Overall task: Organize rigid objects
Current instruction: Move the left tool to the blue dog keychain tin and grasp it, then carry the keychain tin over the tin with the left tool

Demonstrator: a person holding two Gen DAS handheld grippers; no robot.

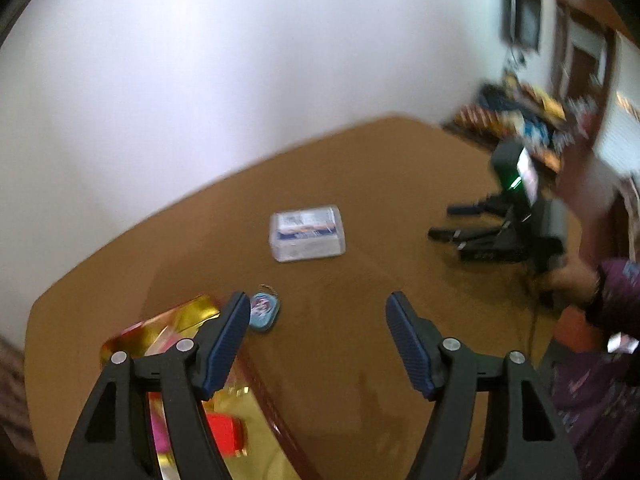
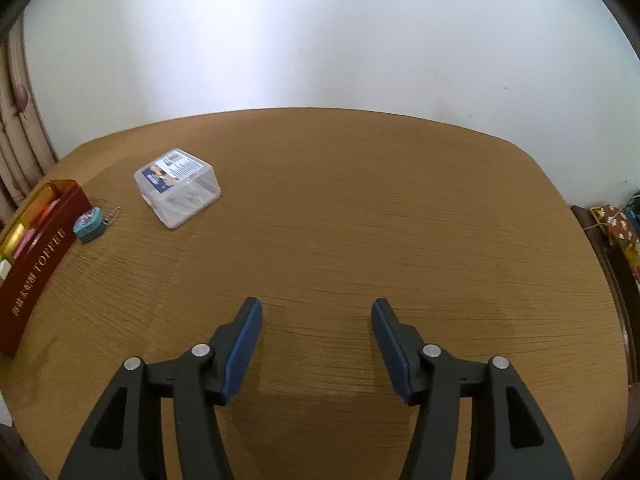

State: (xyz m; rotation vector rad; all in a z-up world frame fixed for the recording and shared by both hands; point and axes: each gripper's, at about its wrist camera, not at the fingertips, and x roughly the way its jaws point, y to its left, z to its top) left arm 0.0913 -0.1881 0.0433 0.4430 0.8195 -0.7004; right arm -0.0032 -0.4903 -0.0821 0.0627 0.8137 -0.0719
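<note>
A clear plastic box (image 1: 307,233) with a printed label lies on the wooden table (image 1: 360,280); it also shows in the right wrist view (image 2: 177,186). A small blue oval tin on a bead chain (image 1: 265,313) lies next to a red and gold toffee tin (image 1: 224,412), which holds several coloured items. Both show in the right wrist view, the small tin (image 2: 89,225) beside the toffee tin (image 2: 36,256). My left gripper (image 1: 318,320) is open and empty, above the toffee tin's edge. My right gripper (image 2: 316,322) is open and empty over bare table, and shows in the left wrist view (image 1: 452,220).
A white wall stands behind the table. A cluttered shelf (image 1: 532,116) is at the far right in the left wrist view. A curtain (image 2: 20,128) hangs at the left. The person's arm in a purple sleeve (image 1: 612,292) is at the right.
</note>
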